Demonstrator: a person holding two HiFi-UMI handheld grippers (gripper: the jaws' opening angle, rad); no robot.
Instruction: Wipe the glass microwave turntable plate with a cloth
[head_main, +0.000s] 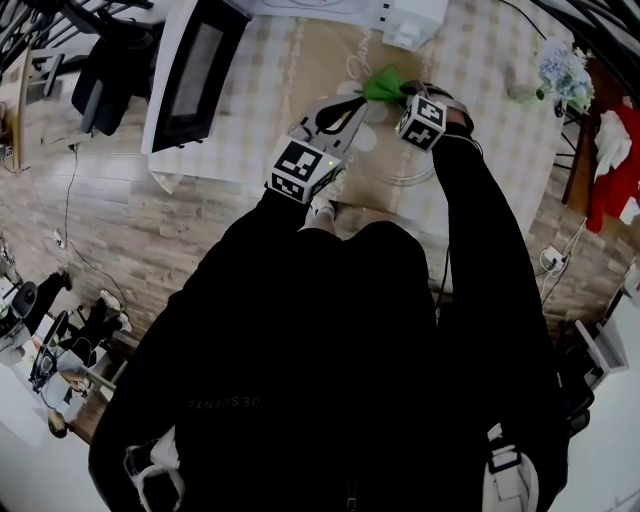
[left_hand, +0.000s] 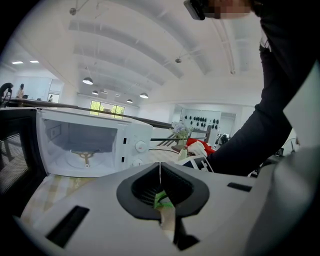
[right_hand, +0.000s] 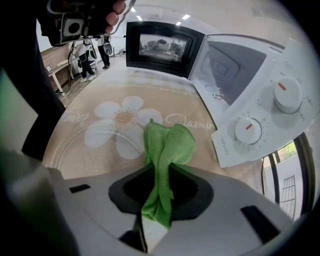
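A clear glass turntable plate (right_hand: 85, 146) lies flat on the flower-print mat (right_hand: 122, 117); part of its rim (head_main: 405, 176) shows beside my right arm. My right gripper (right_hand: 162, 172) is shut on a bunched green cloth (right_hand: 168, 144), which hangs just past the plate's right edge. In the head view the cloth (head_main: 383, 85) sticks out ahead of the right gripper (head_main: 397, 95). My left gripper (head_main: 352, 108) is close beside it to the left. Its jaws (left_hand: 160, 172) are shut with nothing seen between them, and it points level at the microwave (left_hand: 90, 145).
The white microwave (right_hand: 250, 95) stands open right of the mat, its black door (right_hand: 165, 47) swung out at the back, cavity without a plate. A flower vase (head_main: 563, 65) and a red cloth (head_main: 615, 160) sit at the table's right end. Cables lie on the floor at left.
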